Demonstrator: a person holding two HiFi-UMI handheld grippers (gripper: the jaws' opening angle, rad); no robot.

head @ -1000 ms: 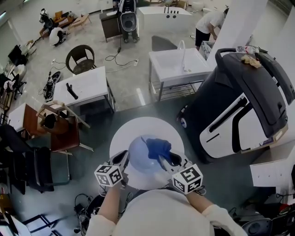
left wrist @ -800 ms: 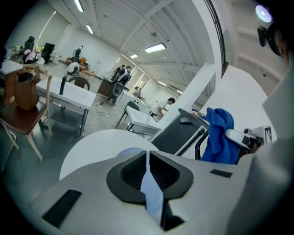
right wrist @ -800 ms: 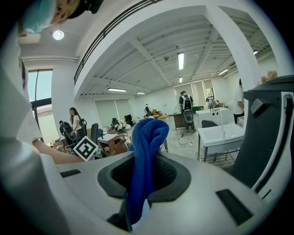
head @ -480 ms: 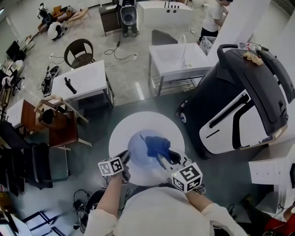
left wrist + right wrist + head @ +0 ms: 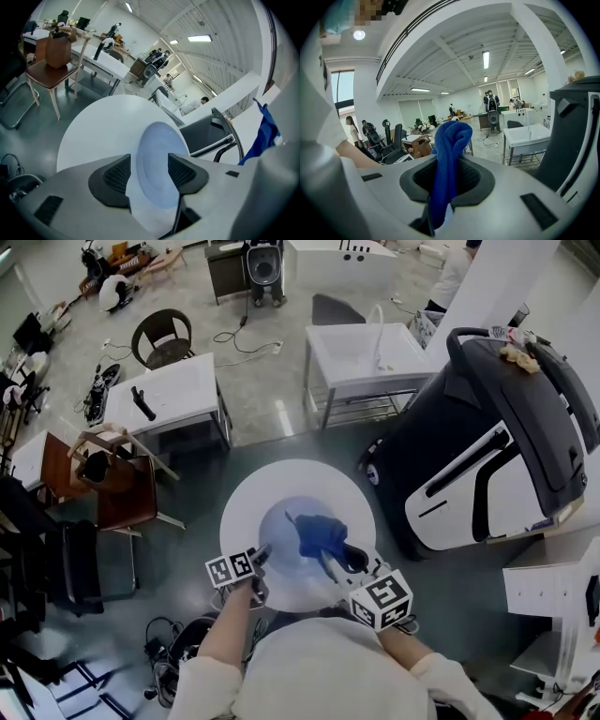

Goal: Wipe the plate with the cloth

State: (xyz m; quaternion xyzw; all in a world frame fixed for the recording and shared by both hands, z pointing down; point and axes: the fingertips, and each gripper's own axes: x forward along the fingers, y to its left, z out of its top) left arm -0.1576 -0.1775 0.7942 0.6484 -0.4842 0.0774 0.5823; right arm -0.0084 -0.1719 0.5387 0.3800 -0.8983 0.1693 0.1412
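L gripper (image 5: 149,171), jaws just opened wide, nothing clamped, has the near-left rim of the plate (image 5: 279,524) between them, plate flat on round table (image 5: 251,495) directly ahead, while R gripper (image 5: 339,559), pinching cloth (image 5: 449,140), sits over plate's right half, i.e. nearer.

The left gripper (image 5: 262,554) and right gripper (image 5: 335,559) have pale grey shells, black ribbed pads (image 5: 117,176) and a black-and-white marker cube (image 5: 232,569) behind each. The person wears a white short-sleeved top (image 5: 328,671).
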